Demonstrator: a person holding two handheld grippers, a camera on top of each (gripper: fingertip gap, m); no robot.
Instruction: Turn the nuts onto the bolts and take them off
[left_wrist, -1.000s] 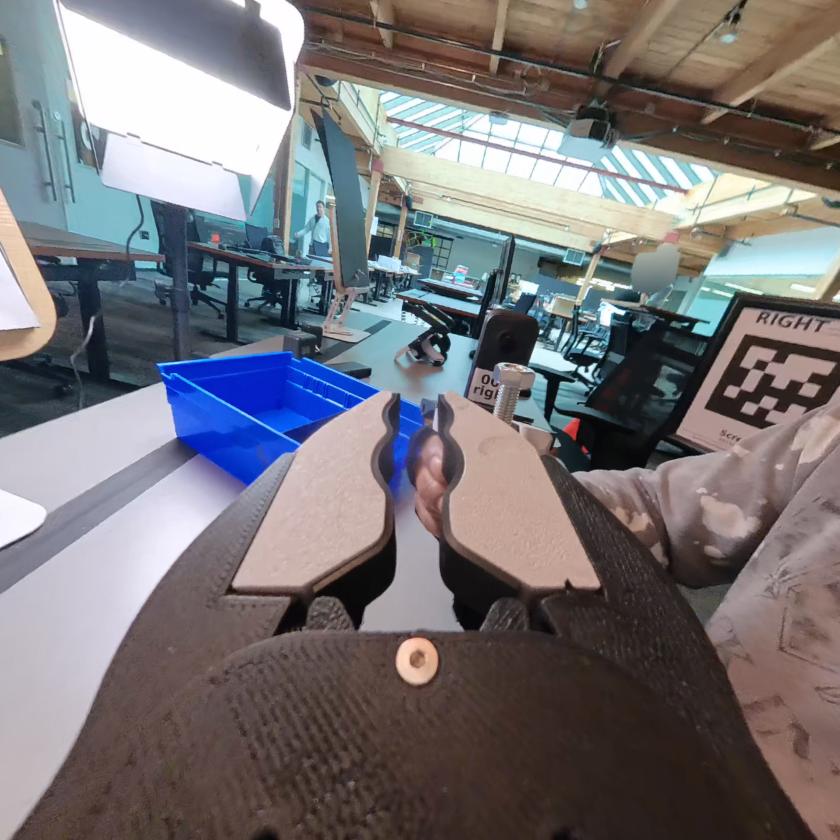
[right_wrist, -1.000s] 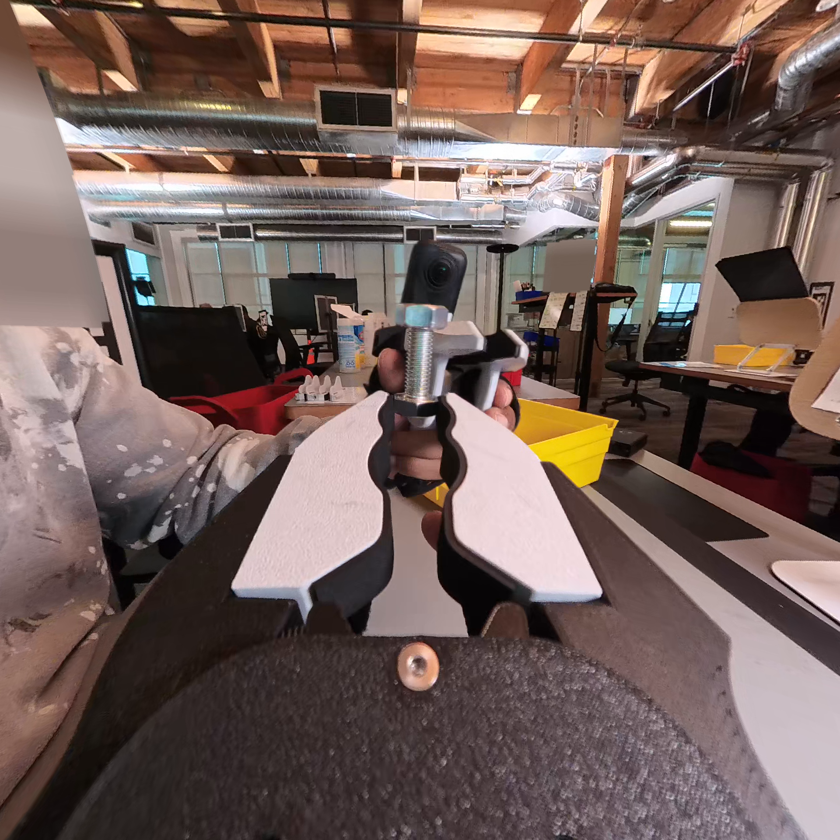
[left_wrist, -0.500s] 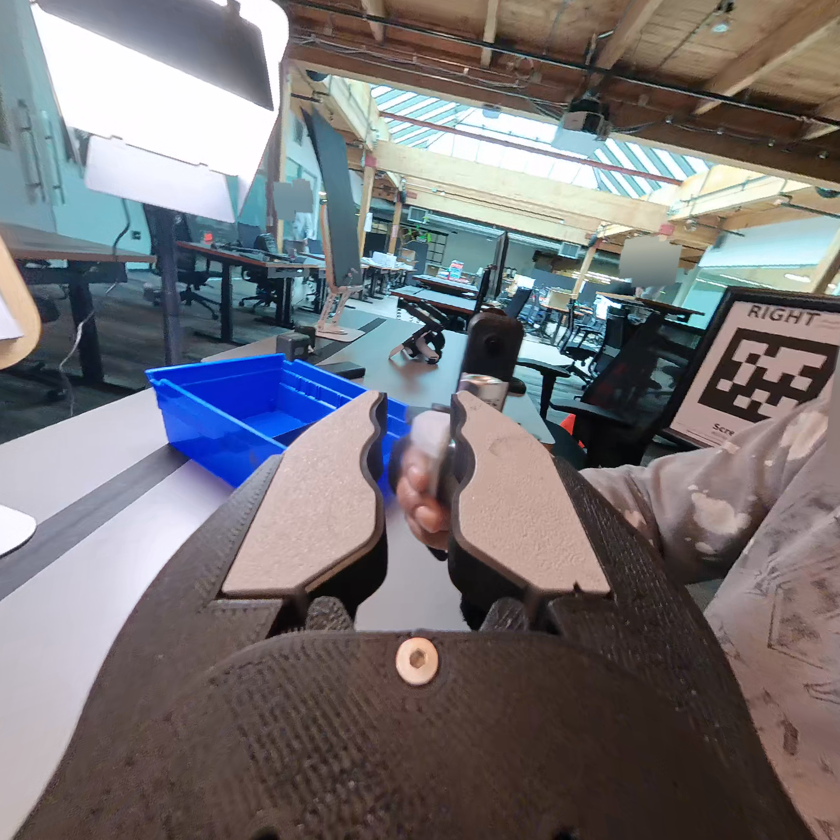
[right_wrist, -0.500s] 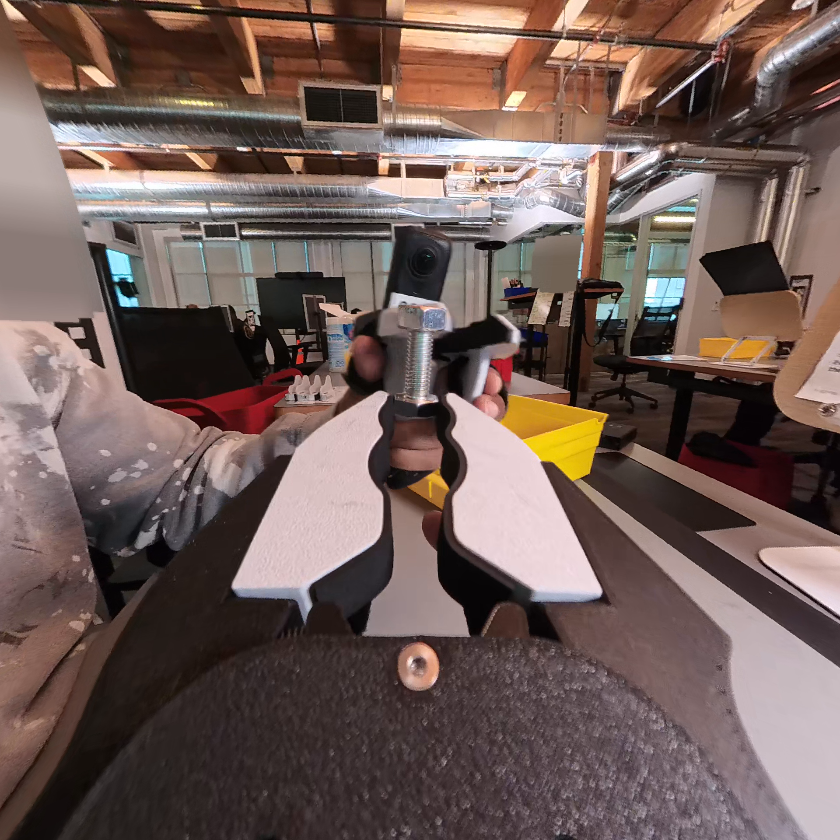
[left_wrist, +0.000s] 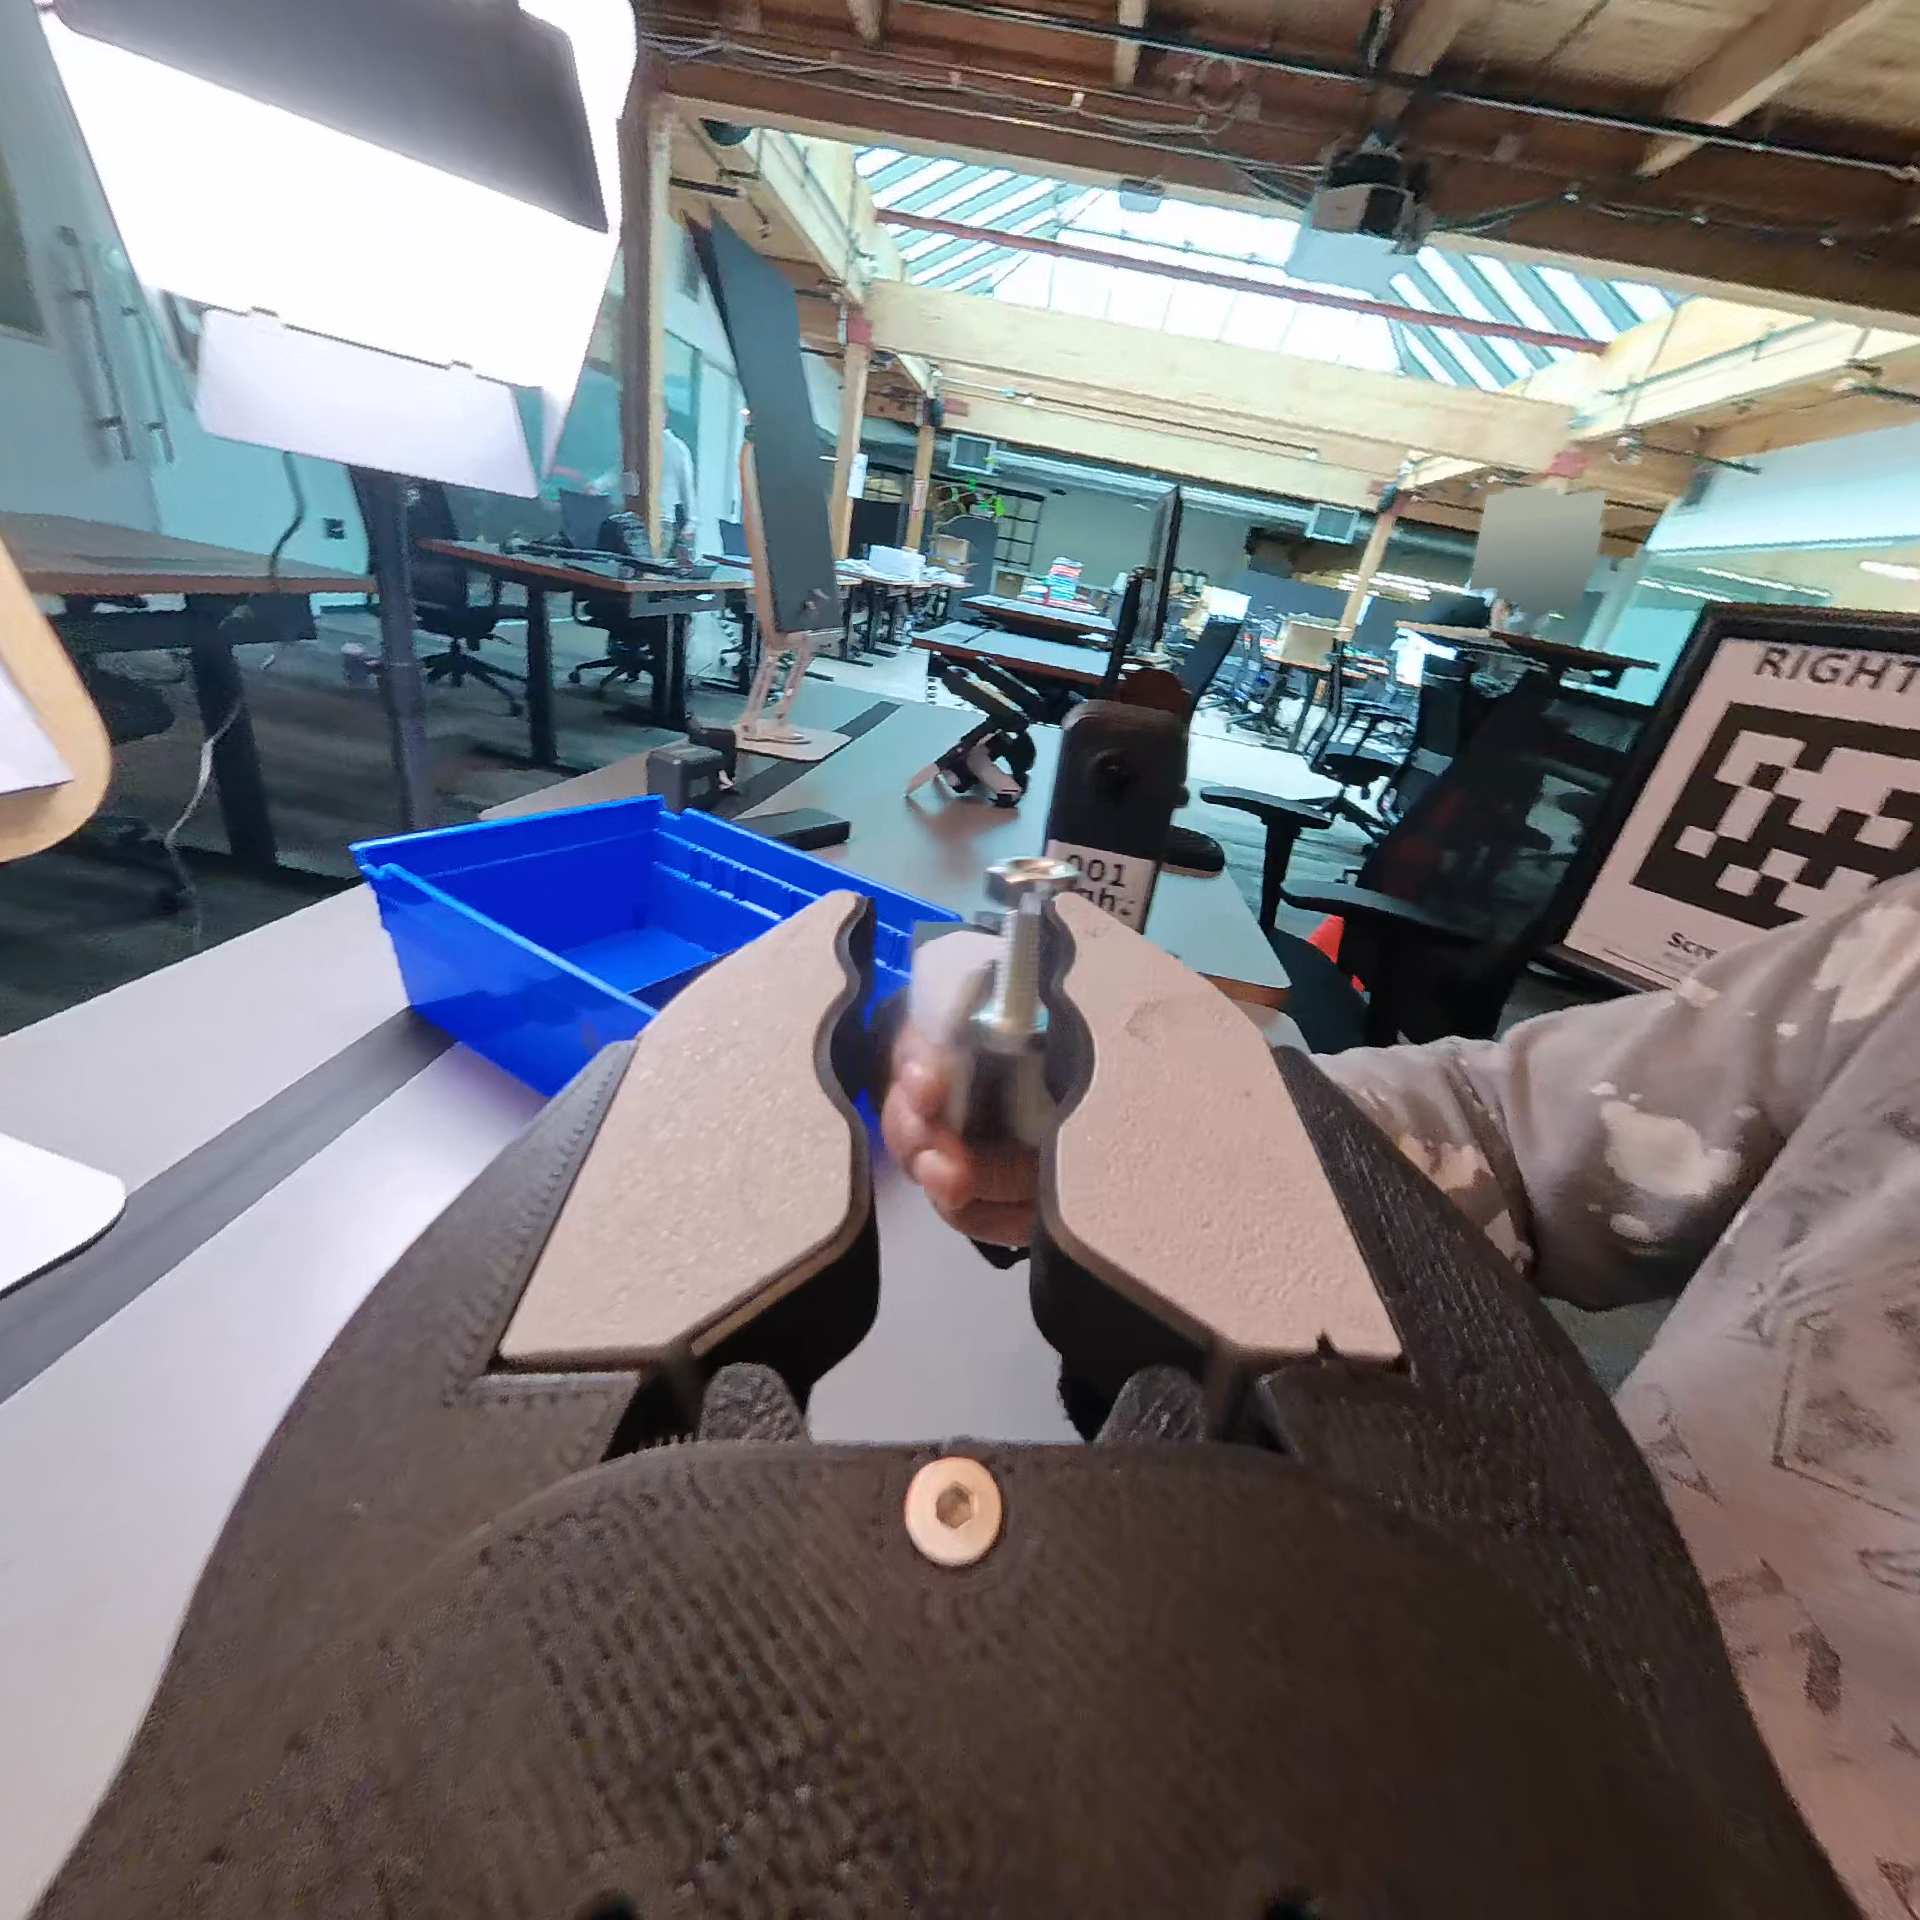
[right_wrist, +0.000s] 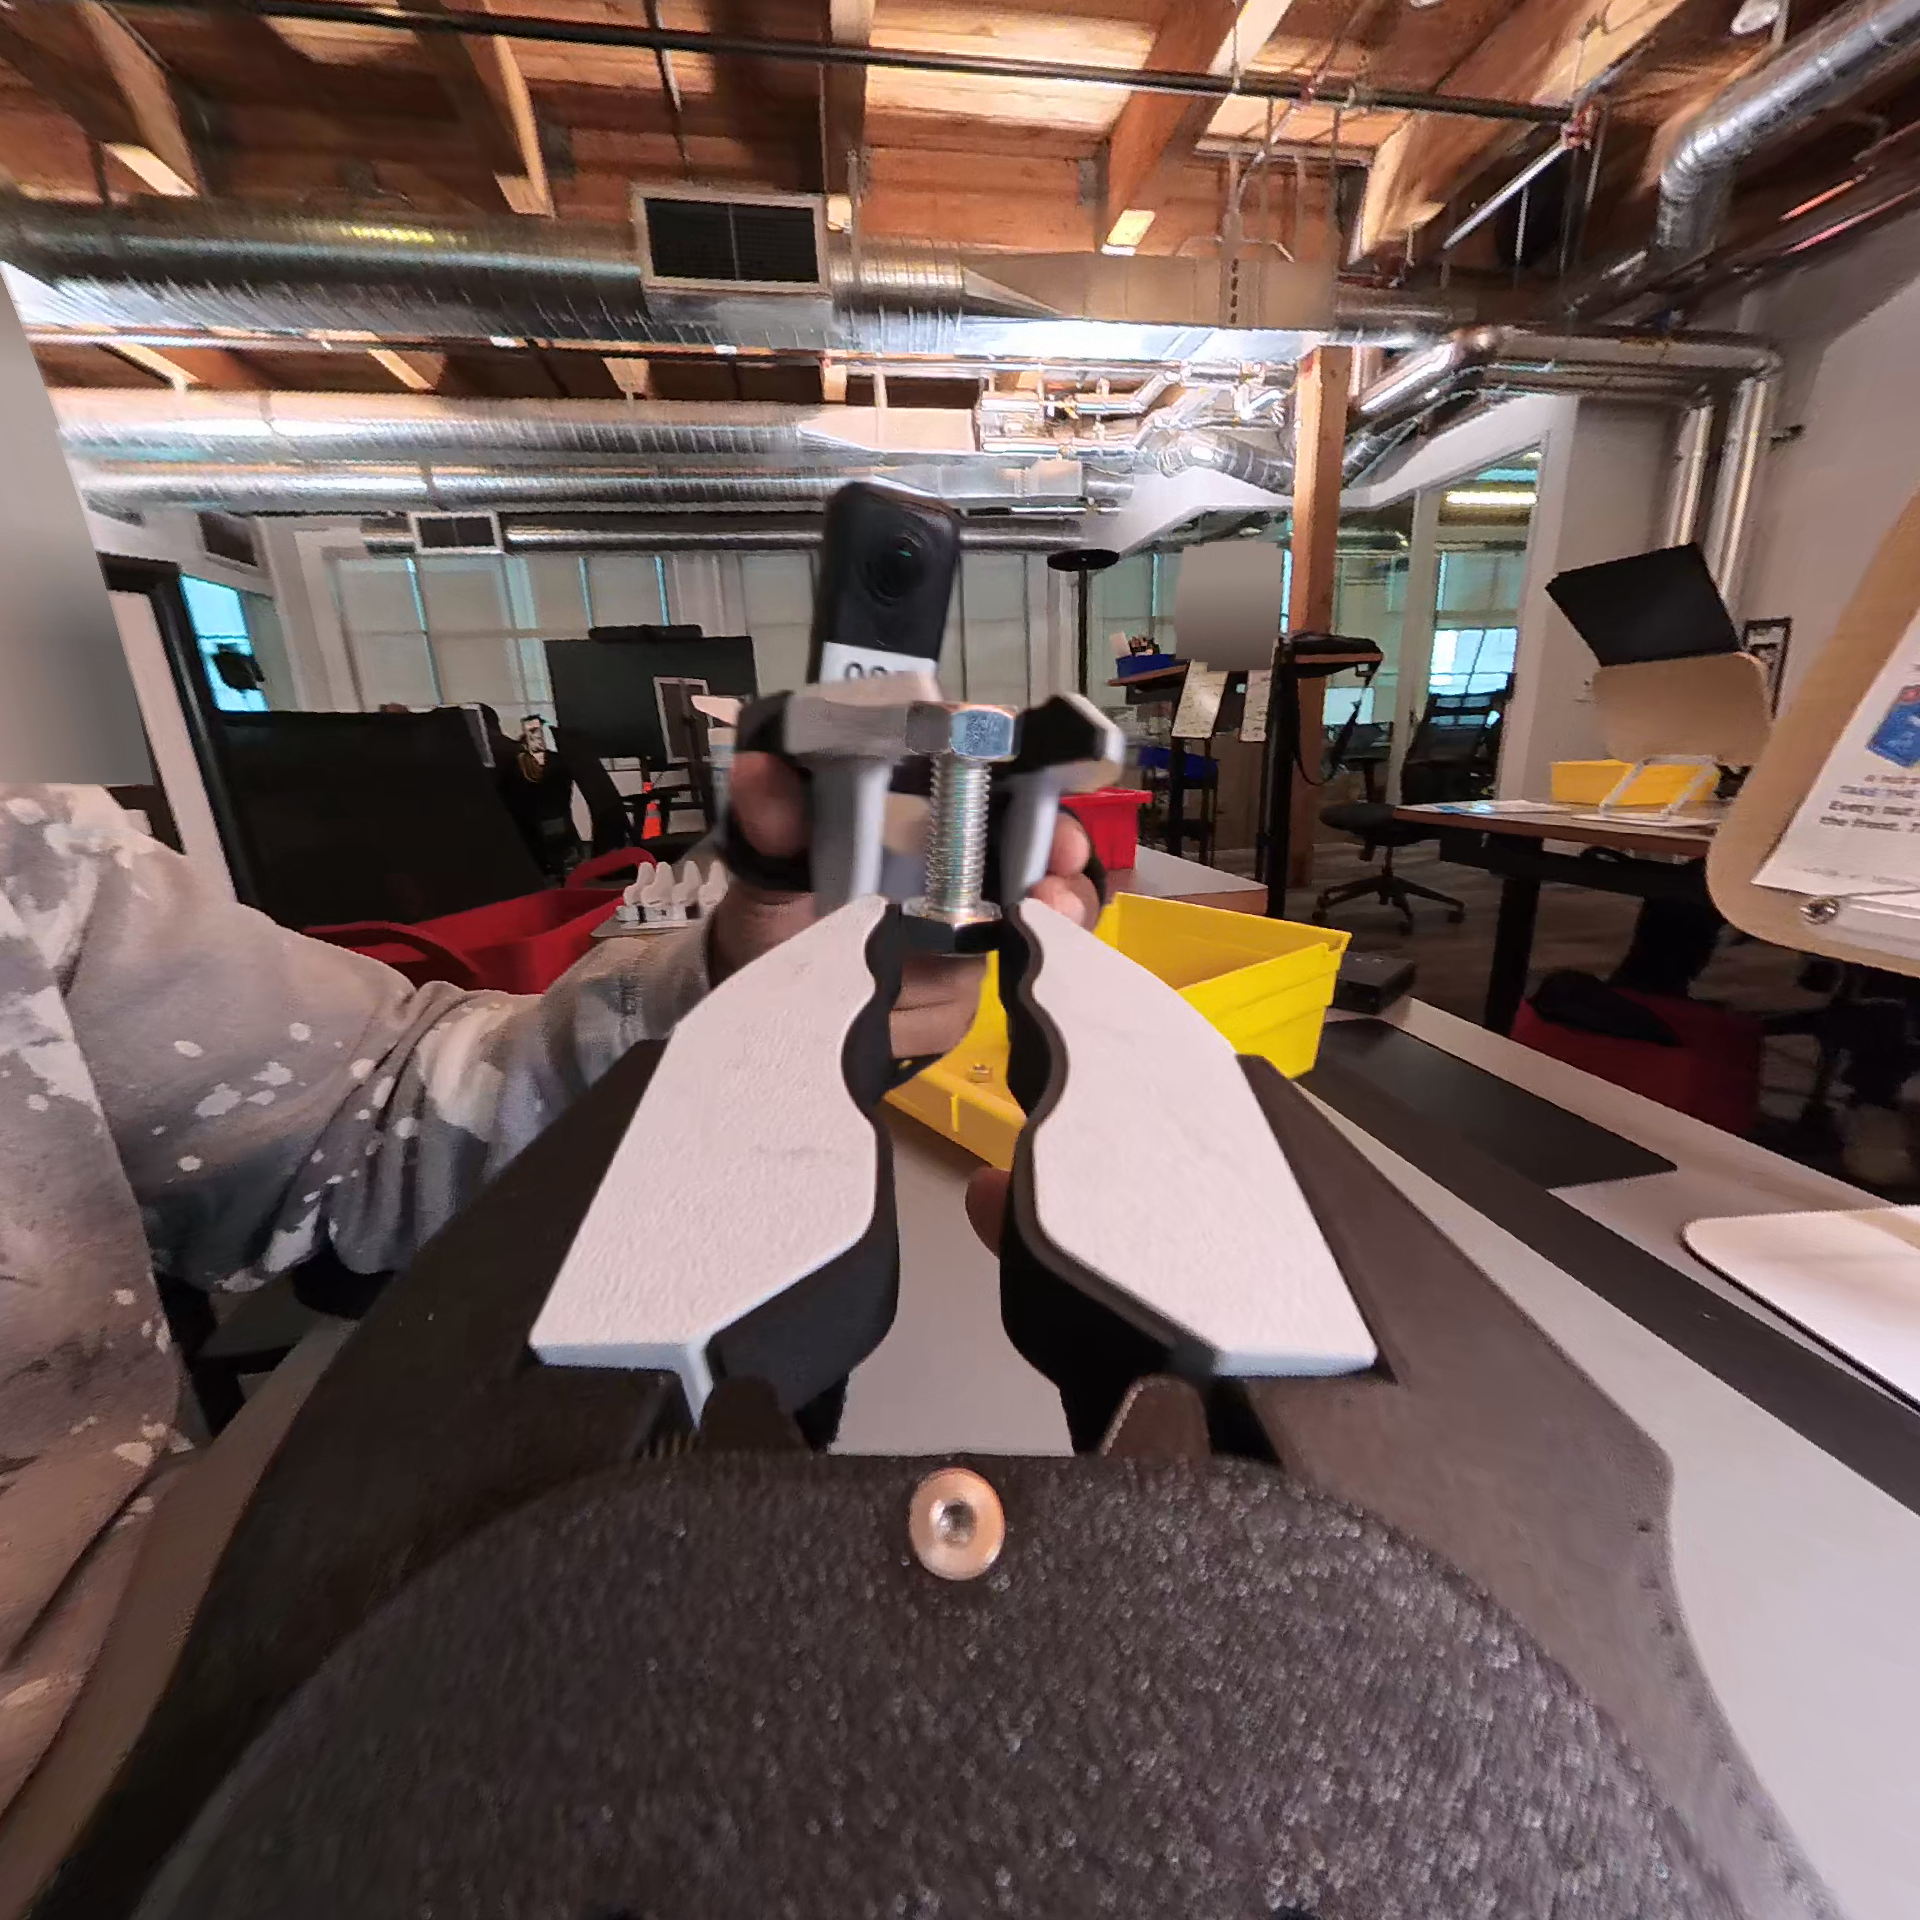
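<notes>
Gripping the nut (right_wrist: 951, 925) low on an upright bolt (right_wrist: 961, 805), right tongs (right_wrist: 951, 935) clenched, left tongs (left_wrist: 961, 935) parted around it

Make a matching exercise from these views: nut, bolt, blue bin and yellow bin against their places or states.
1. nut
2. bolt
3. blue bin
4. yellow bin

A. upright, head on top
B. on the table, left wrist view
C. between the jaws of the right gripper
D. on the table, right wrist view

Pairs: 1-C, 2-A, 3-B, 4-D
</notes>
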